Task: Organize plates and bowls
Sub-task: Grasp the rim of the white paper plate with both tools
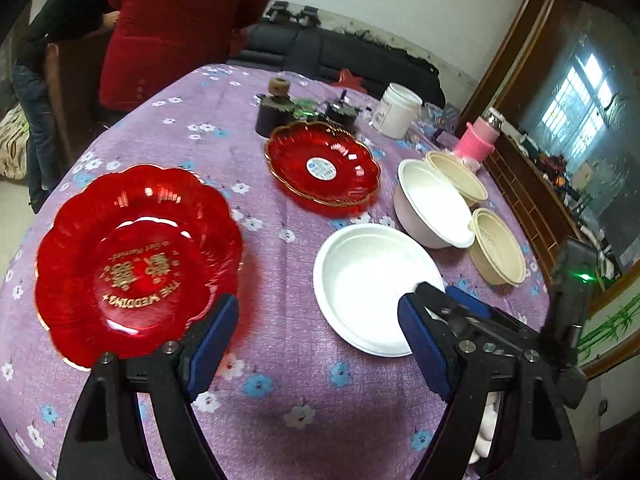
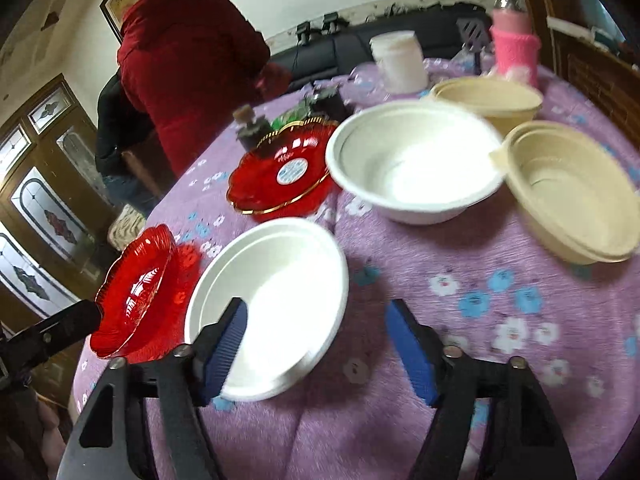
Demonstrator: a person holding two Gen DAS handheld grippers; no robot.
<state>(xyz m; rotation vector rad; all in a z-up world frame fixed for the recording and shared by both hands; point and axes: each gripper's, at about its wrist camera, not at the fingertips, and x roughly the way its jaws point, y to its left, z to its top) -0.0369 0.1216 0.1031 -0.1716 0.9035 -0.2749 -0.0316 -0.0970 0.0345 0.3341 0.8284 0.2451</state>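
A red plate with gold lettering [image 1: 136,256] lies at the left of the purple flowered tablecloth [image 1: 288,360]. A second red plate with a round sticker [image 1: 324,164] sits farther back. A white plate [image 1: 376,284] lies near the front, with a white bowl [image 1: 432,208] and two beige bowls [image 1: 456,174] [image 1: 500,244] behind it. My left gripper [image 1: 320,340] is open over bare cloth between the lettered plate and the white plate. My right gripper [image 2: 320,336] is open; its left finger [image 2: 230,340] hangs over the white plate [image 2: 276,288], whose near rim lies between the jaws, unpressed.
A person in a red coat [image 1: 180,20] and another in dark clothes stand beyond the table's far left. A white jar [image 1: 398,110], a pink-sleeved bottle [image 1: 478,142] and small dark items [image 1: 276,110] stand at the back. A wooden mirrored cabinet [image 1: 560,140] borders the right side.
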